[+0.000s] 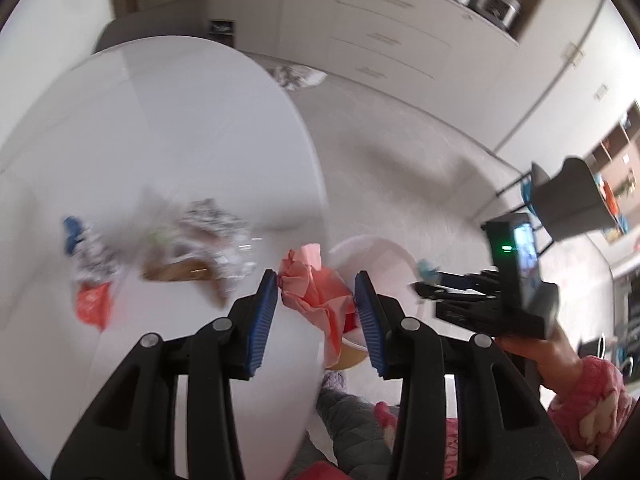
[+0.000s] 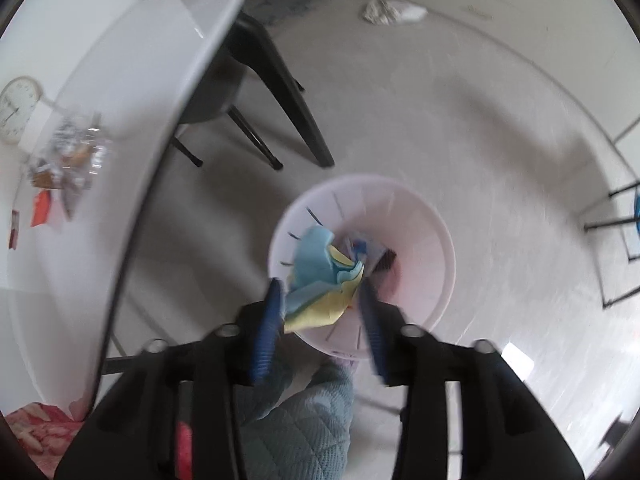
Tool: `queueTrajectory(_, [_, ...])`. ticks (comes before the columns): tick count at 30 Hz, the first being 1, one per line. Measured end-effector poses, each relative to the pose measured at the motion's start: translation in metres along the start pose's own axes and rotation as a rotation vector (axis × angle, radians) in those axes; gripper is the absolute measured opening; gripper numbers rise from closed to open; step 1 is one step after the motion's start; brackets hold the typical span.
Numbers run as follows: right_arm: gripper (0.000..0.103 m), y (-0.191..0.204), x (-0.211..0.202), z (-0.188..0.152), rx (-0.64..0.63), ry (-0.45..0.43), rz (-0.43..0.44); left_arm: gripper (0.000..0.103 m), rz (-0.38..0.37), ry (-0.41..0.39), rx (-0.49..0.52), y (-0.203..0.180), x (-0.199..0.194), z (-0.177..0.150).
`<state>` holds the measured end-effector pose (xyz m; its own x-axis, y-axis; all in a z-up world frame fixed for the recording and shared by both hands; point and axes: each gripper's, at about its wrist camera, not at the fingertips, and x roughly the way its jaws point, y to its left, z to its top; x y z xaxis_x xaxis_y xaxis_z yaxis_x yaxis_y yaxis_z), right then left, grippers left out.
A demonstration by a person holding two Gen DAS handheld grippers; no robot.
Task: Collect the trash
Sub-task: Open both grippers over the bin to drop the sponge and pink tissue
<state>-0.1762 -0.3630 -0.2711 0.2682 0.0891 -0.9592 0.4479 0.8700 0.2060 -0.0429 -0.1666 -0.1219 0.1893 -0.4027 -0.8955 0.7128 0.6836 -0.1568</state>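
My left gripper (image 1: 316, 284) is shut on a crumpled pink paper (image 1: 316, 288) at the right edge of the white round table (image 1: 160, 128). A pile of foil, clear plastic, brown paper and an orange scrap (image 1: 160, 252) lies on the table to its left. My right gripper (image 2: 322, 296) holds a crumpled blue and yellow paper (image 2: 320, 284) directly above the open white bin (image 2: 408, 240) on the floor, which has some trash inside. The right gripper also shows in the left wrist view (image 1: 428, 284), over the bin (image 1: 384, 256).
A dark chair (image 2: 256, 100) stands by the table. A crumpled wrapper (image 2: 392, 10) lies on the floor far off. White drawers (image 1: 380, 40) line the back wall. Another grey chair (image 1: 572, 200) stands at right. My legs are below the grippers.
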Motion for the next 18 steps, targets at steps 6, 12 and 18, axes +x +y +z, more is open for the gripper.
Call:
queueTrajectory(6, [0.079, -0.027, -0.014, 0.004, 0.070, -0.056, -0.031, 0.039, -0.012, 0.060, 0.082, -0.049, 0.037, 0.019])
queueTrajectory(12, [0.086, -0.067, -0.058, 0.000, 0.155, -0.127, -0.030, 0.040, -0.052, 0.140, 0.131, -0.084, 0.086, 0.034])
queueTrajectory(18, [0.088, -0.087, -0.090, -0.006, 0.189, -0.179, -0.028, 0.068, -0.102, 0.257, 0.114, -0.106, 0.141, 0.034])
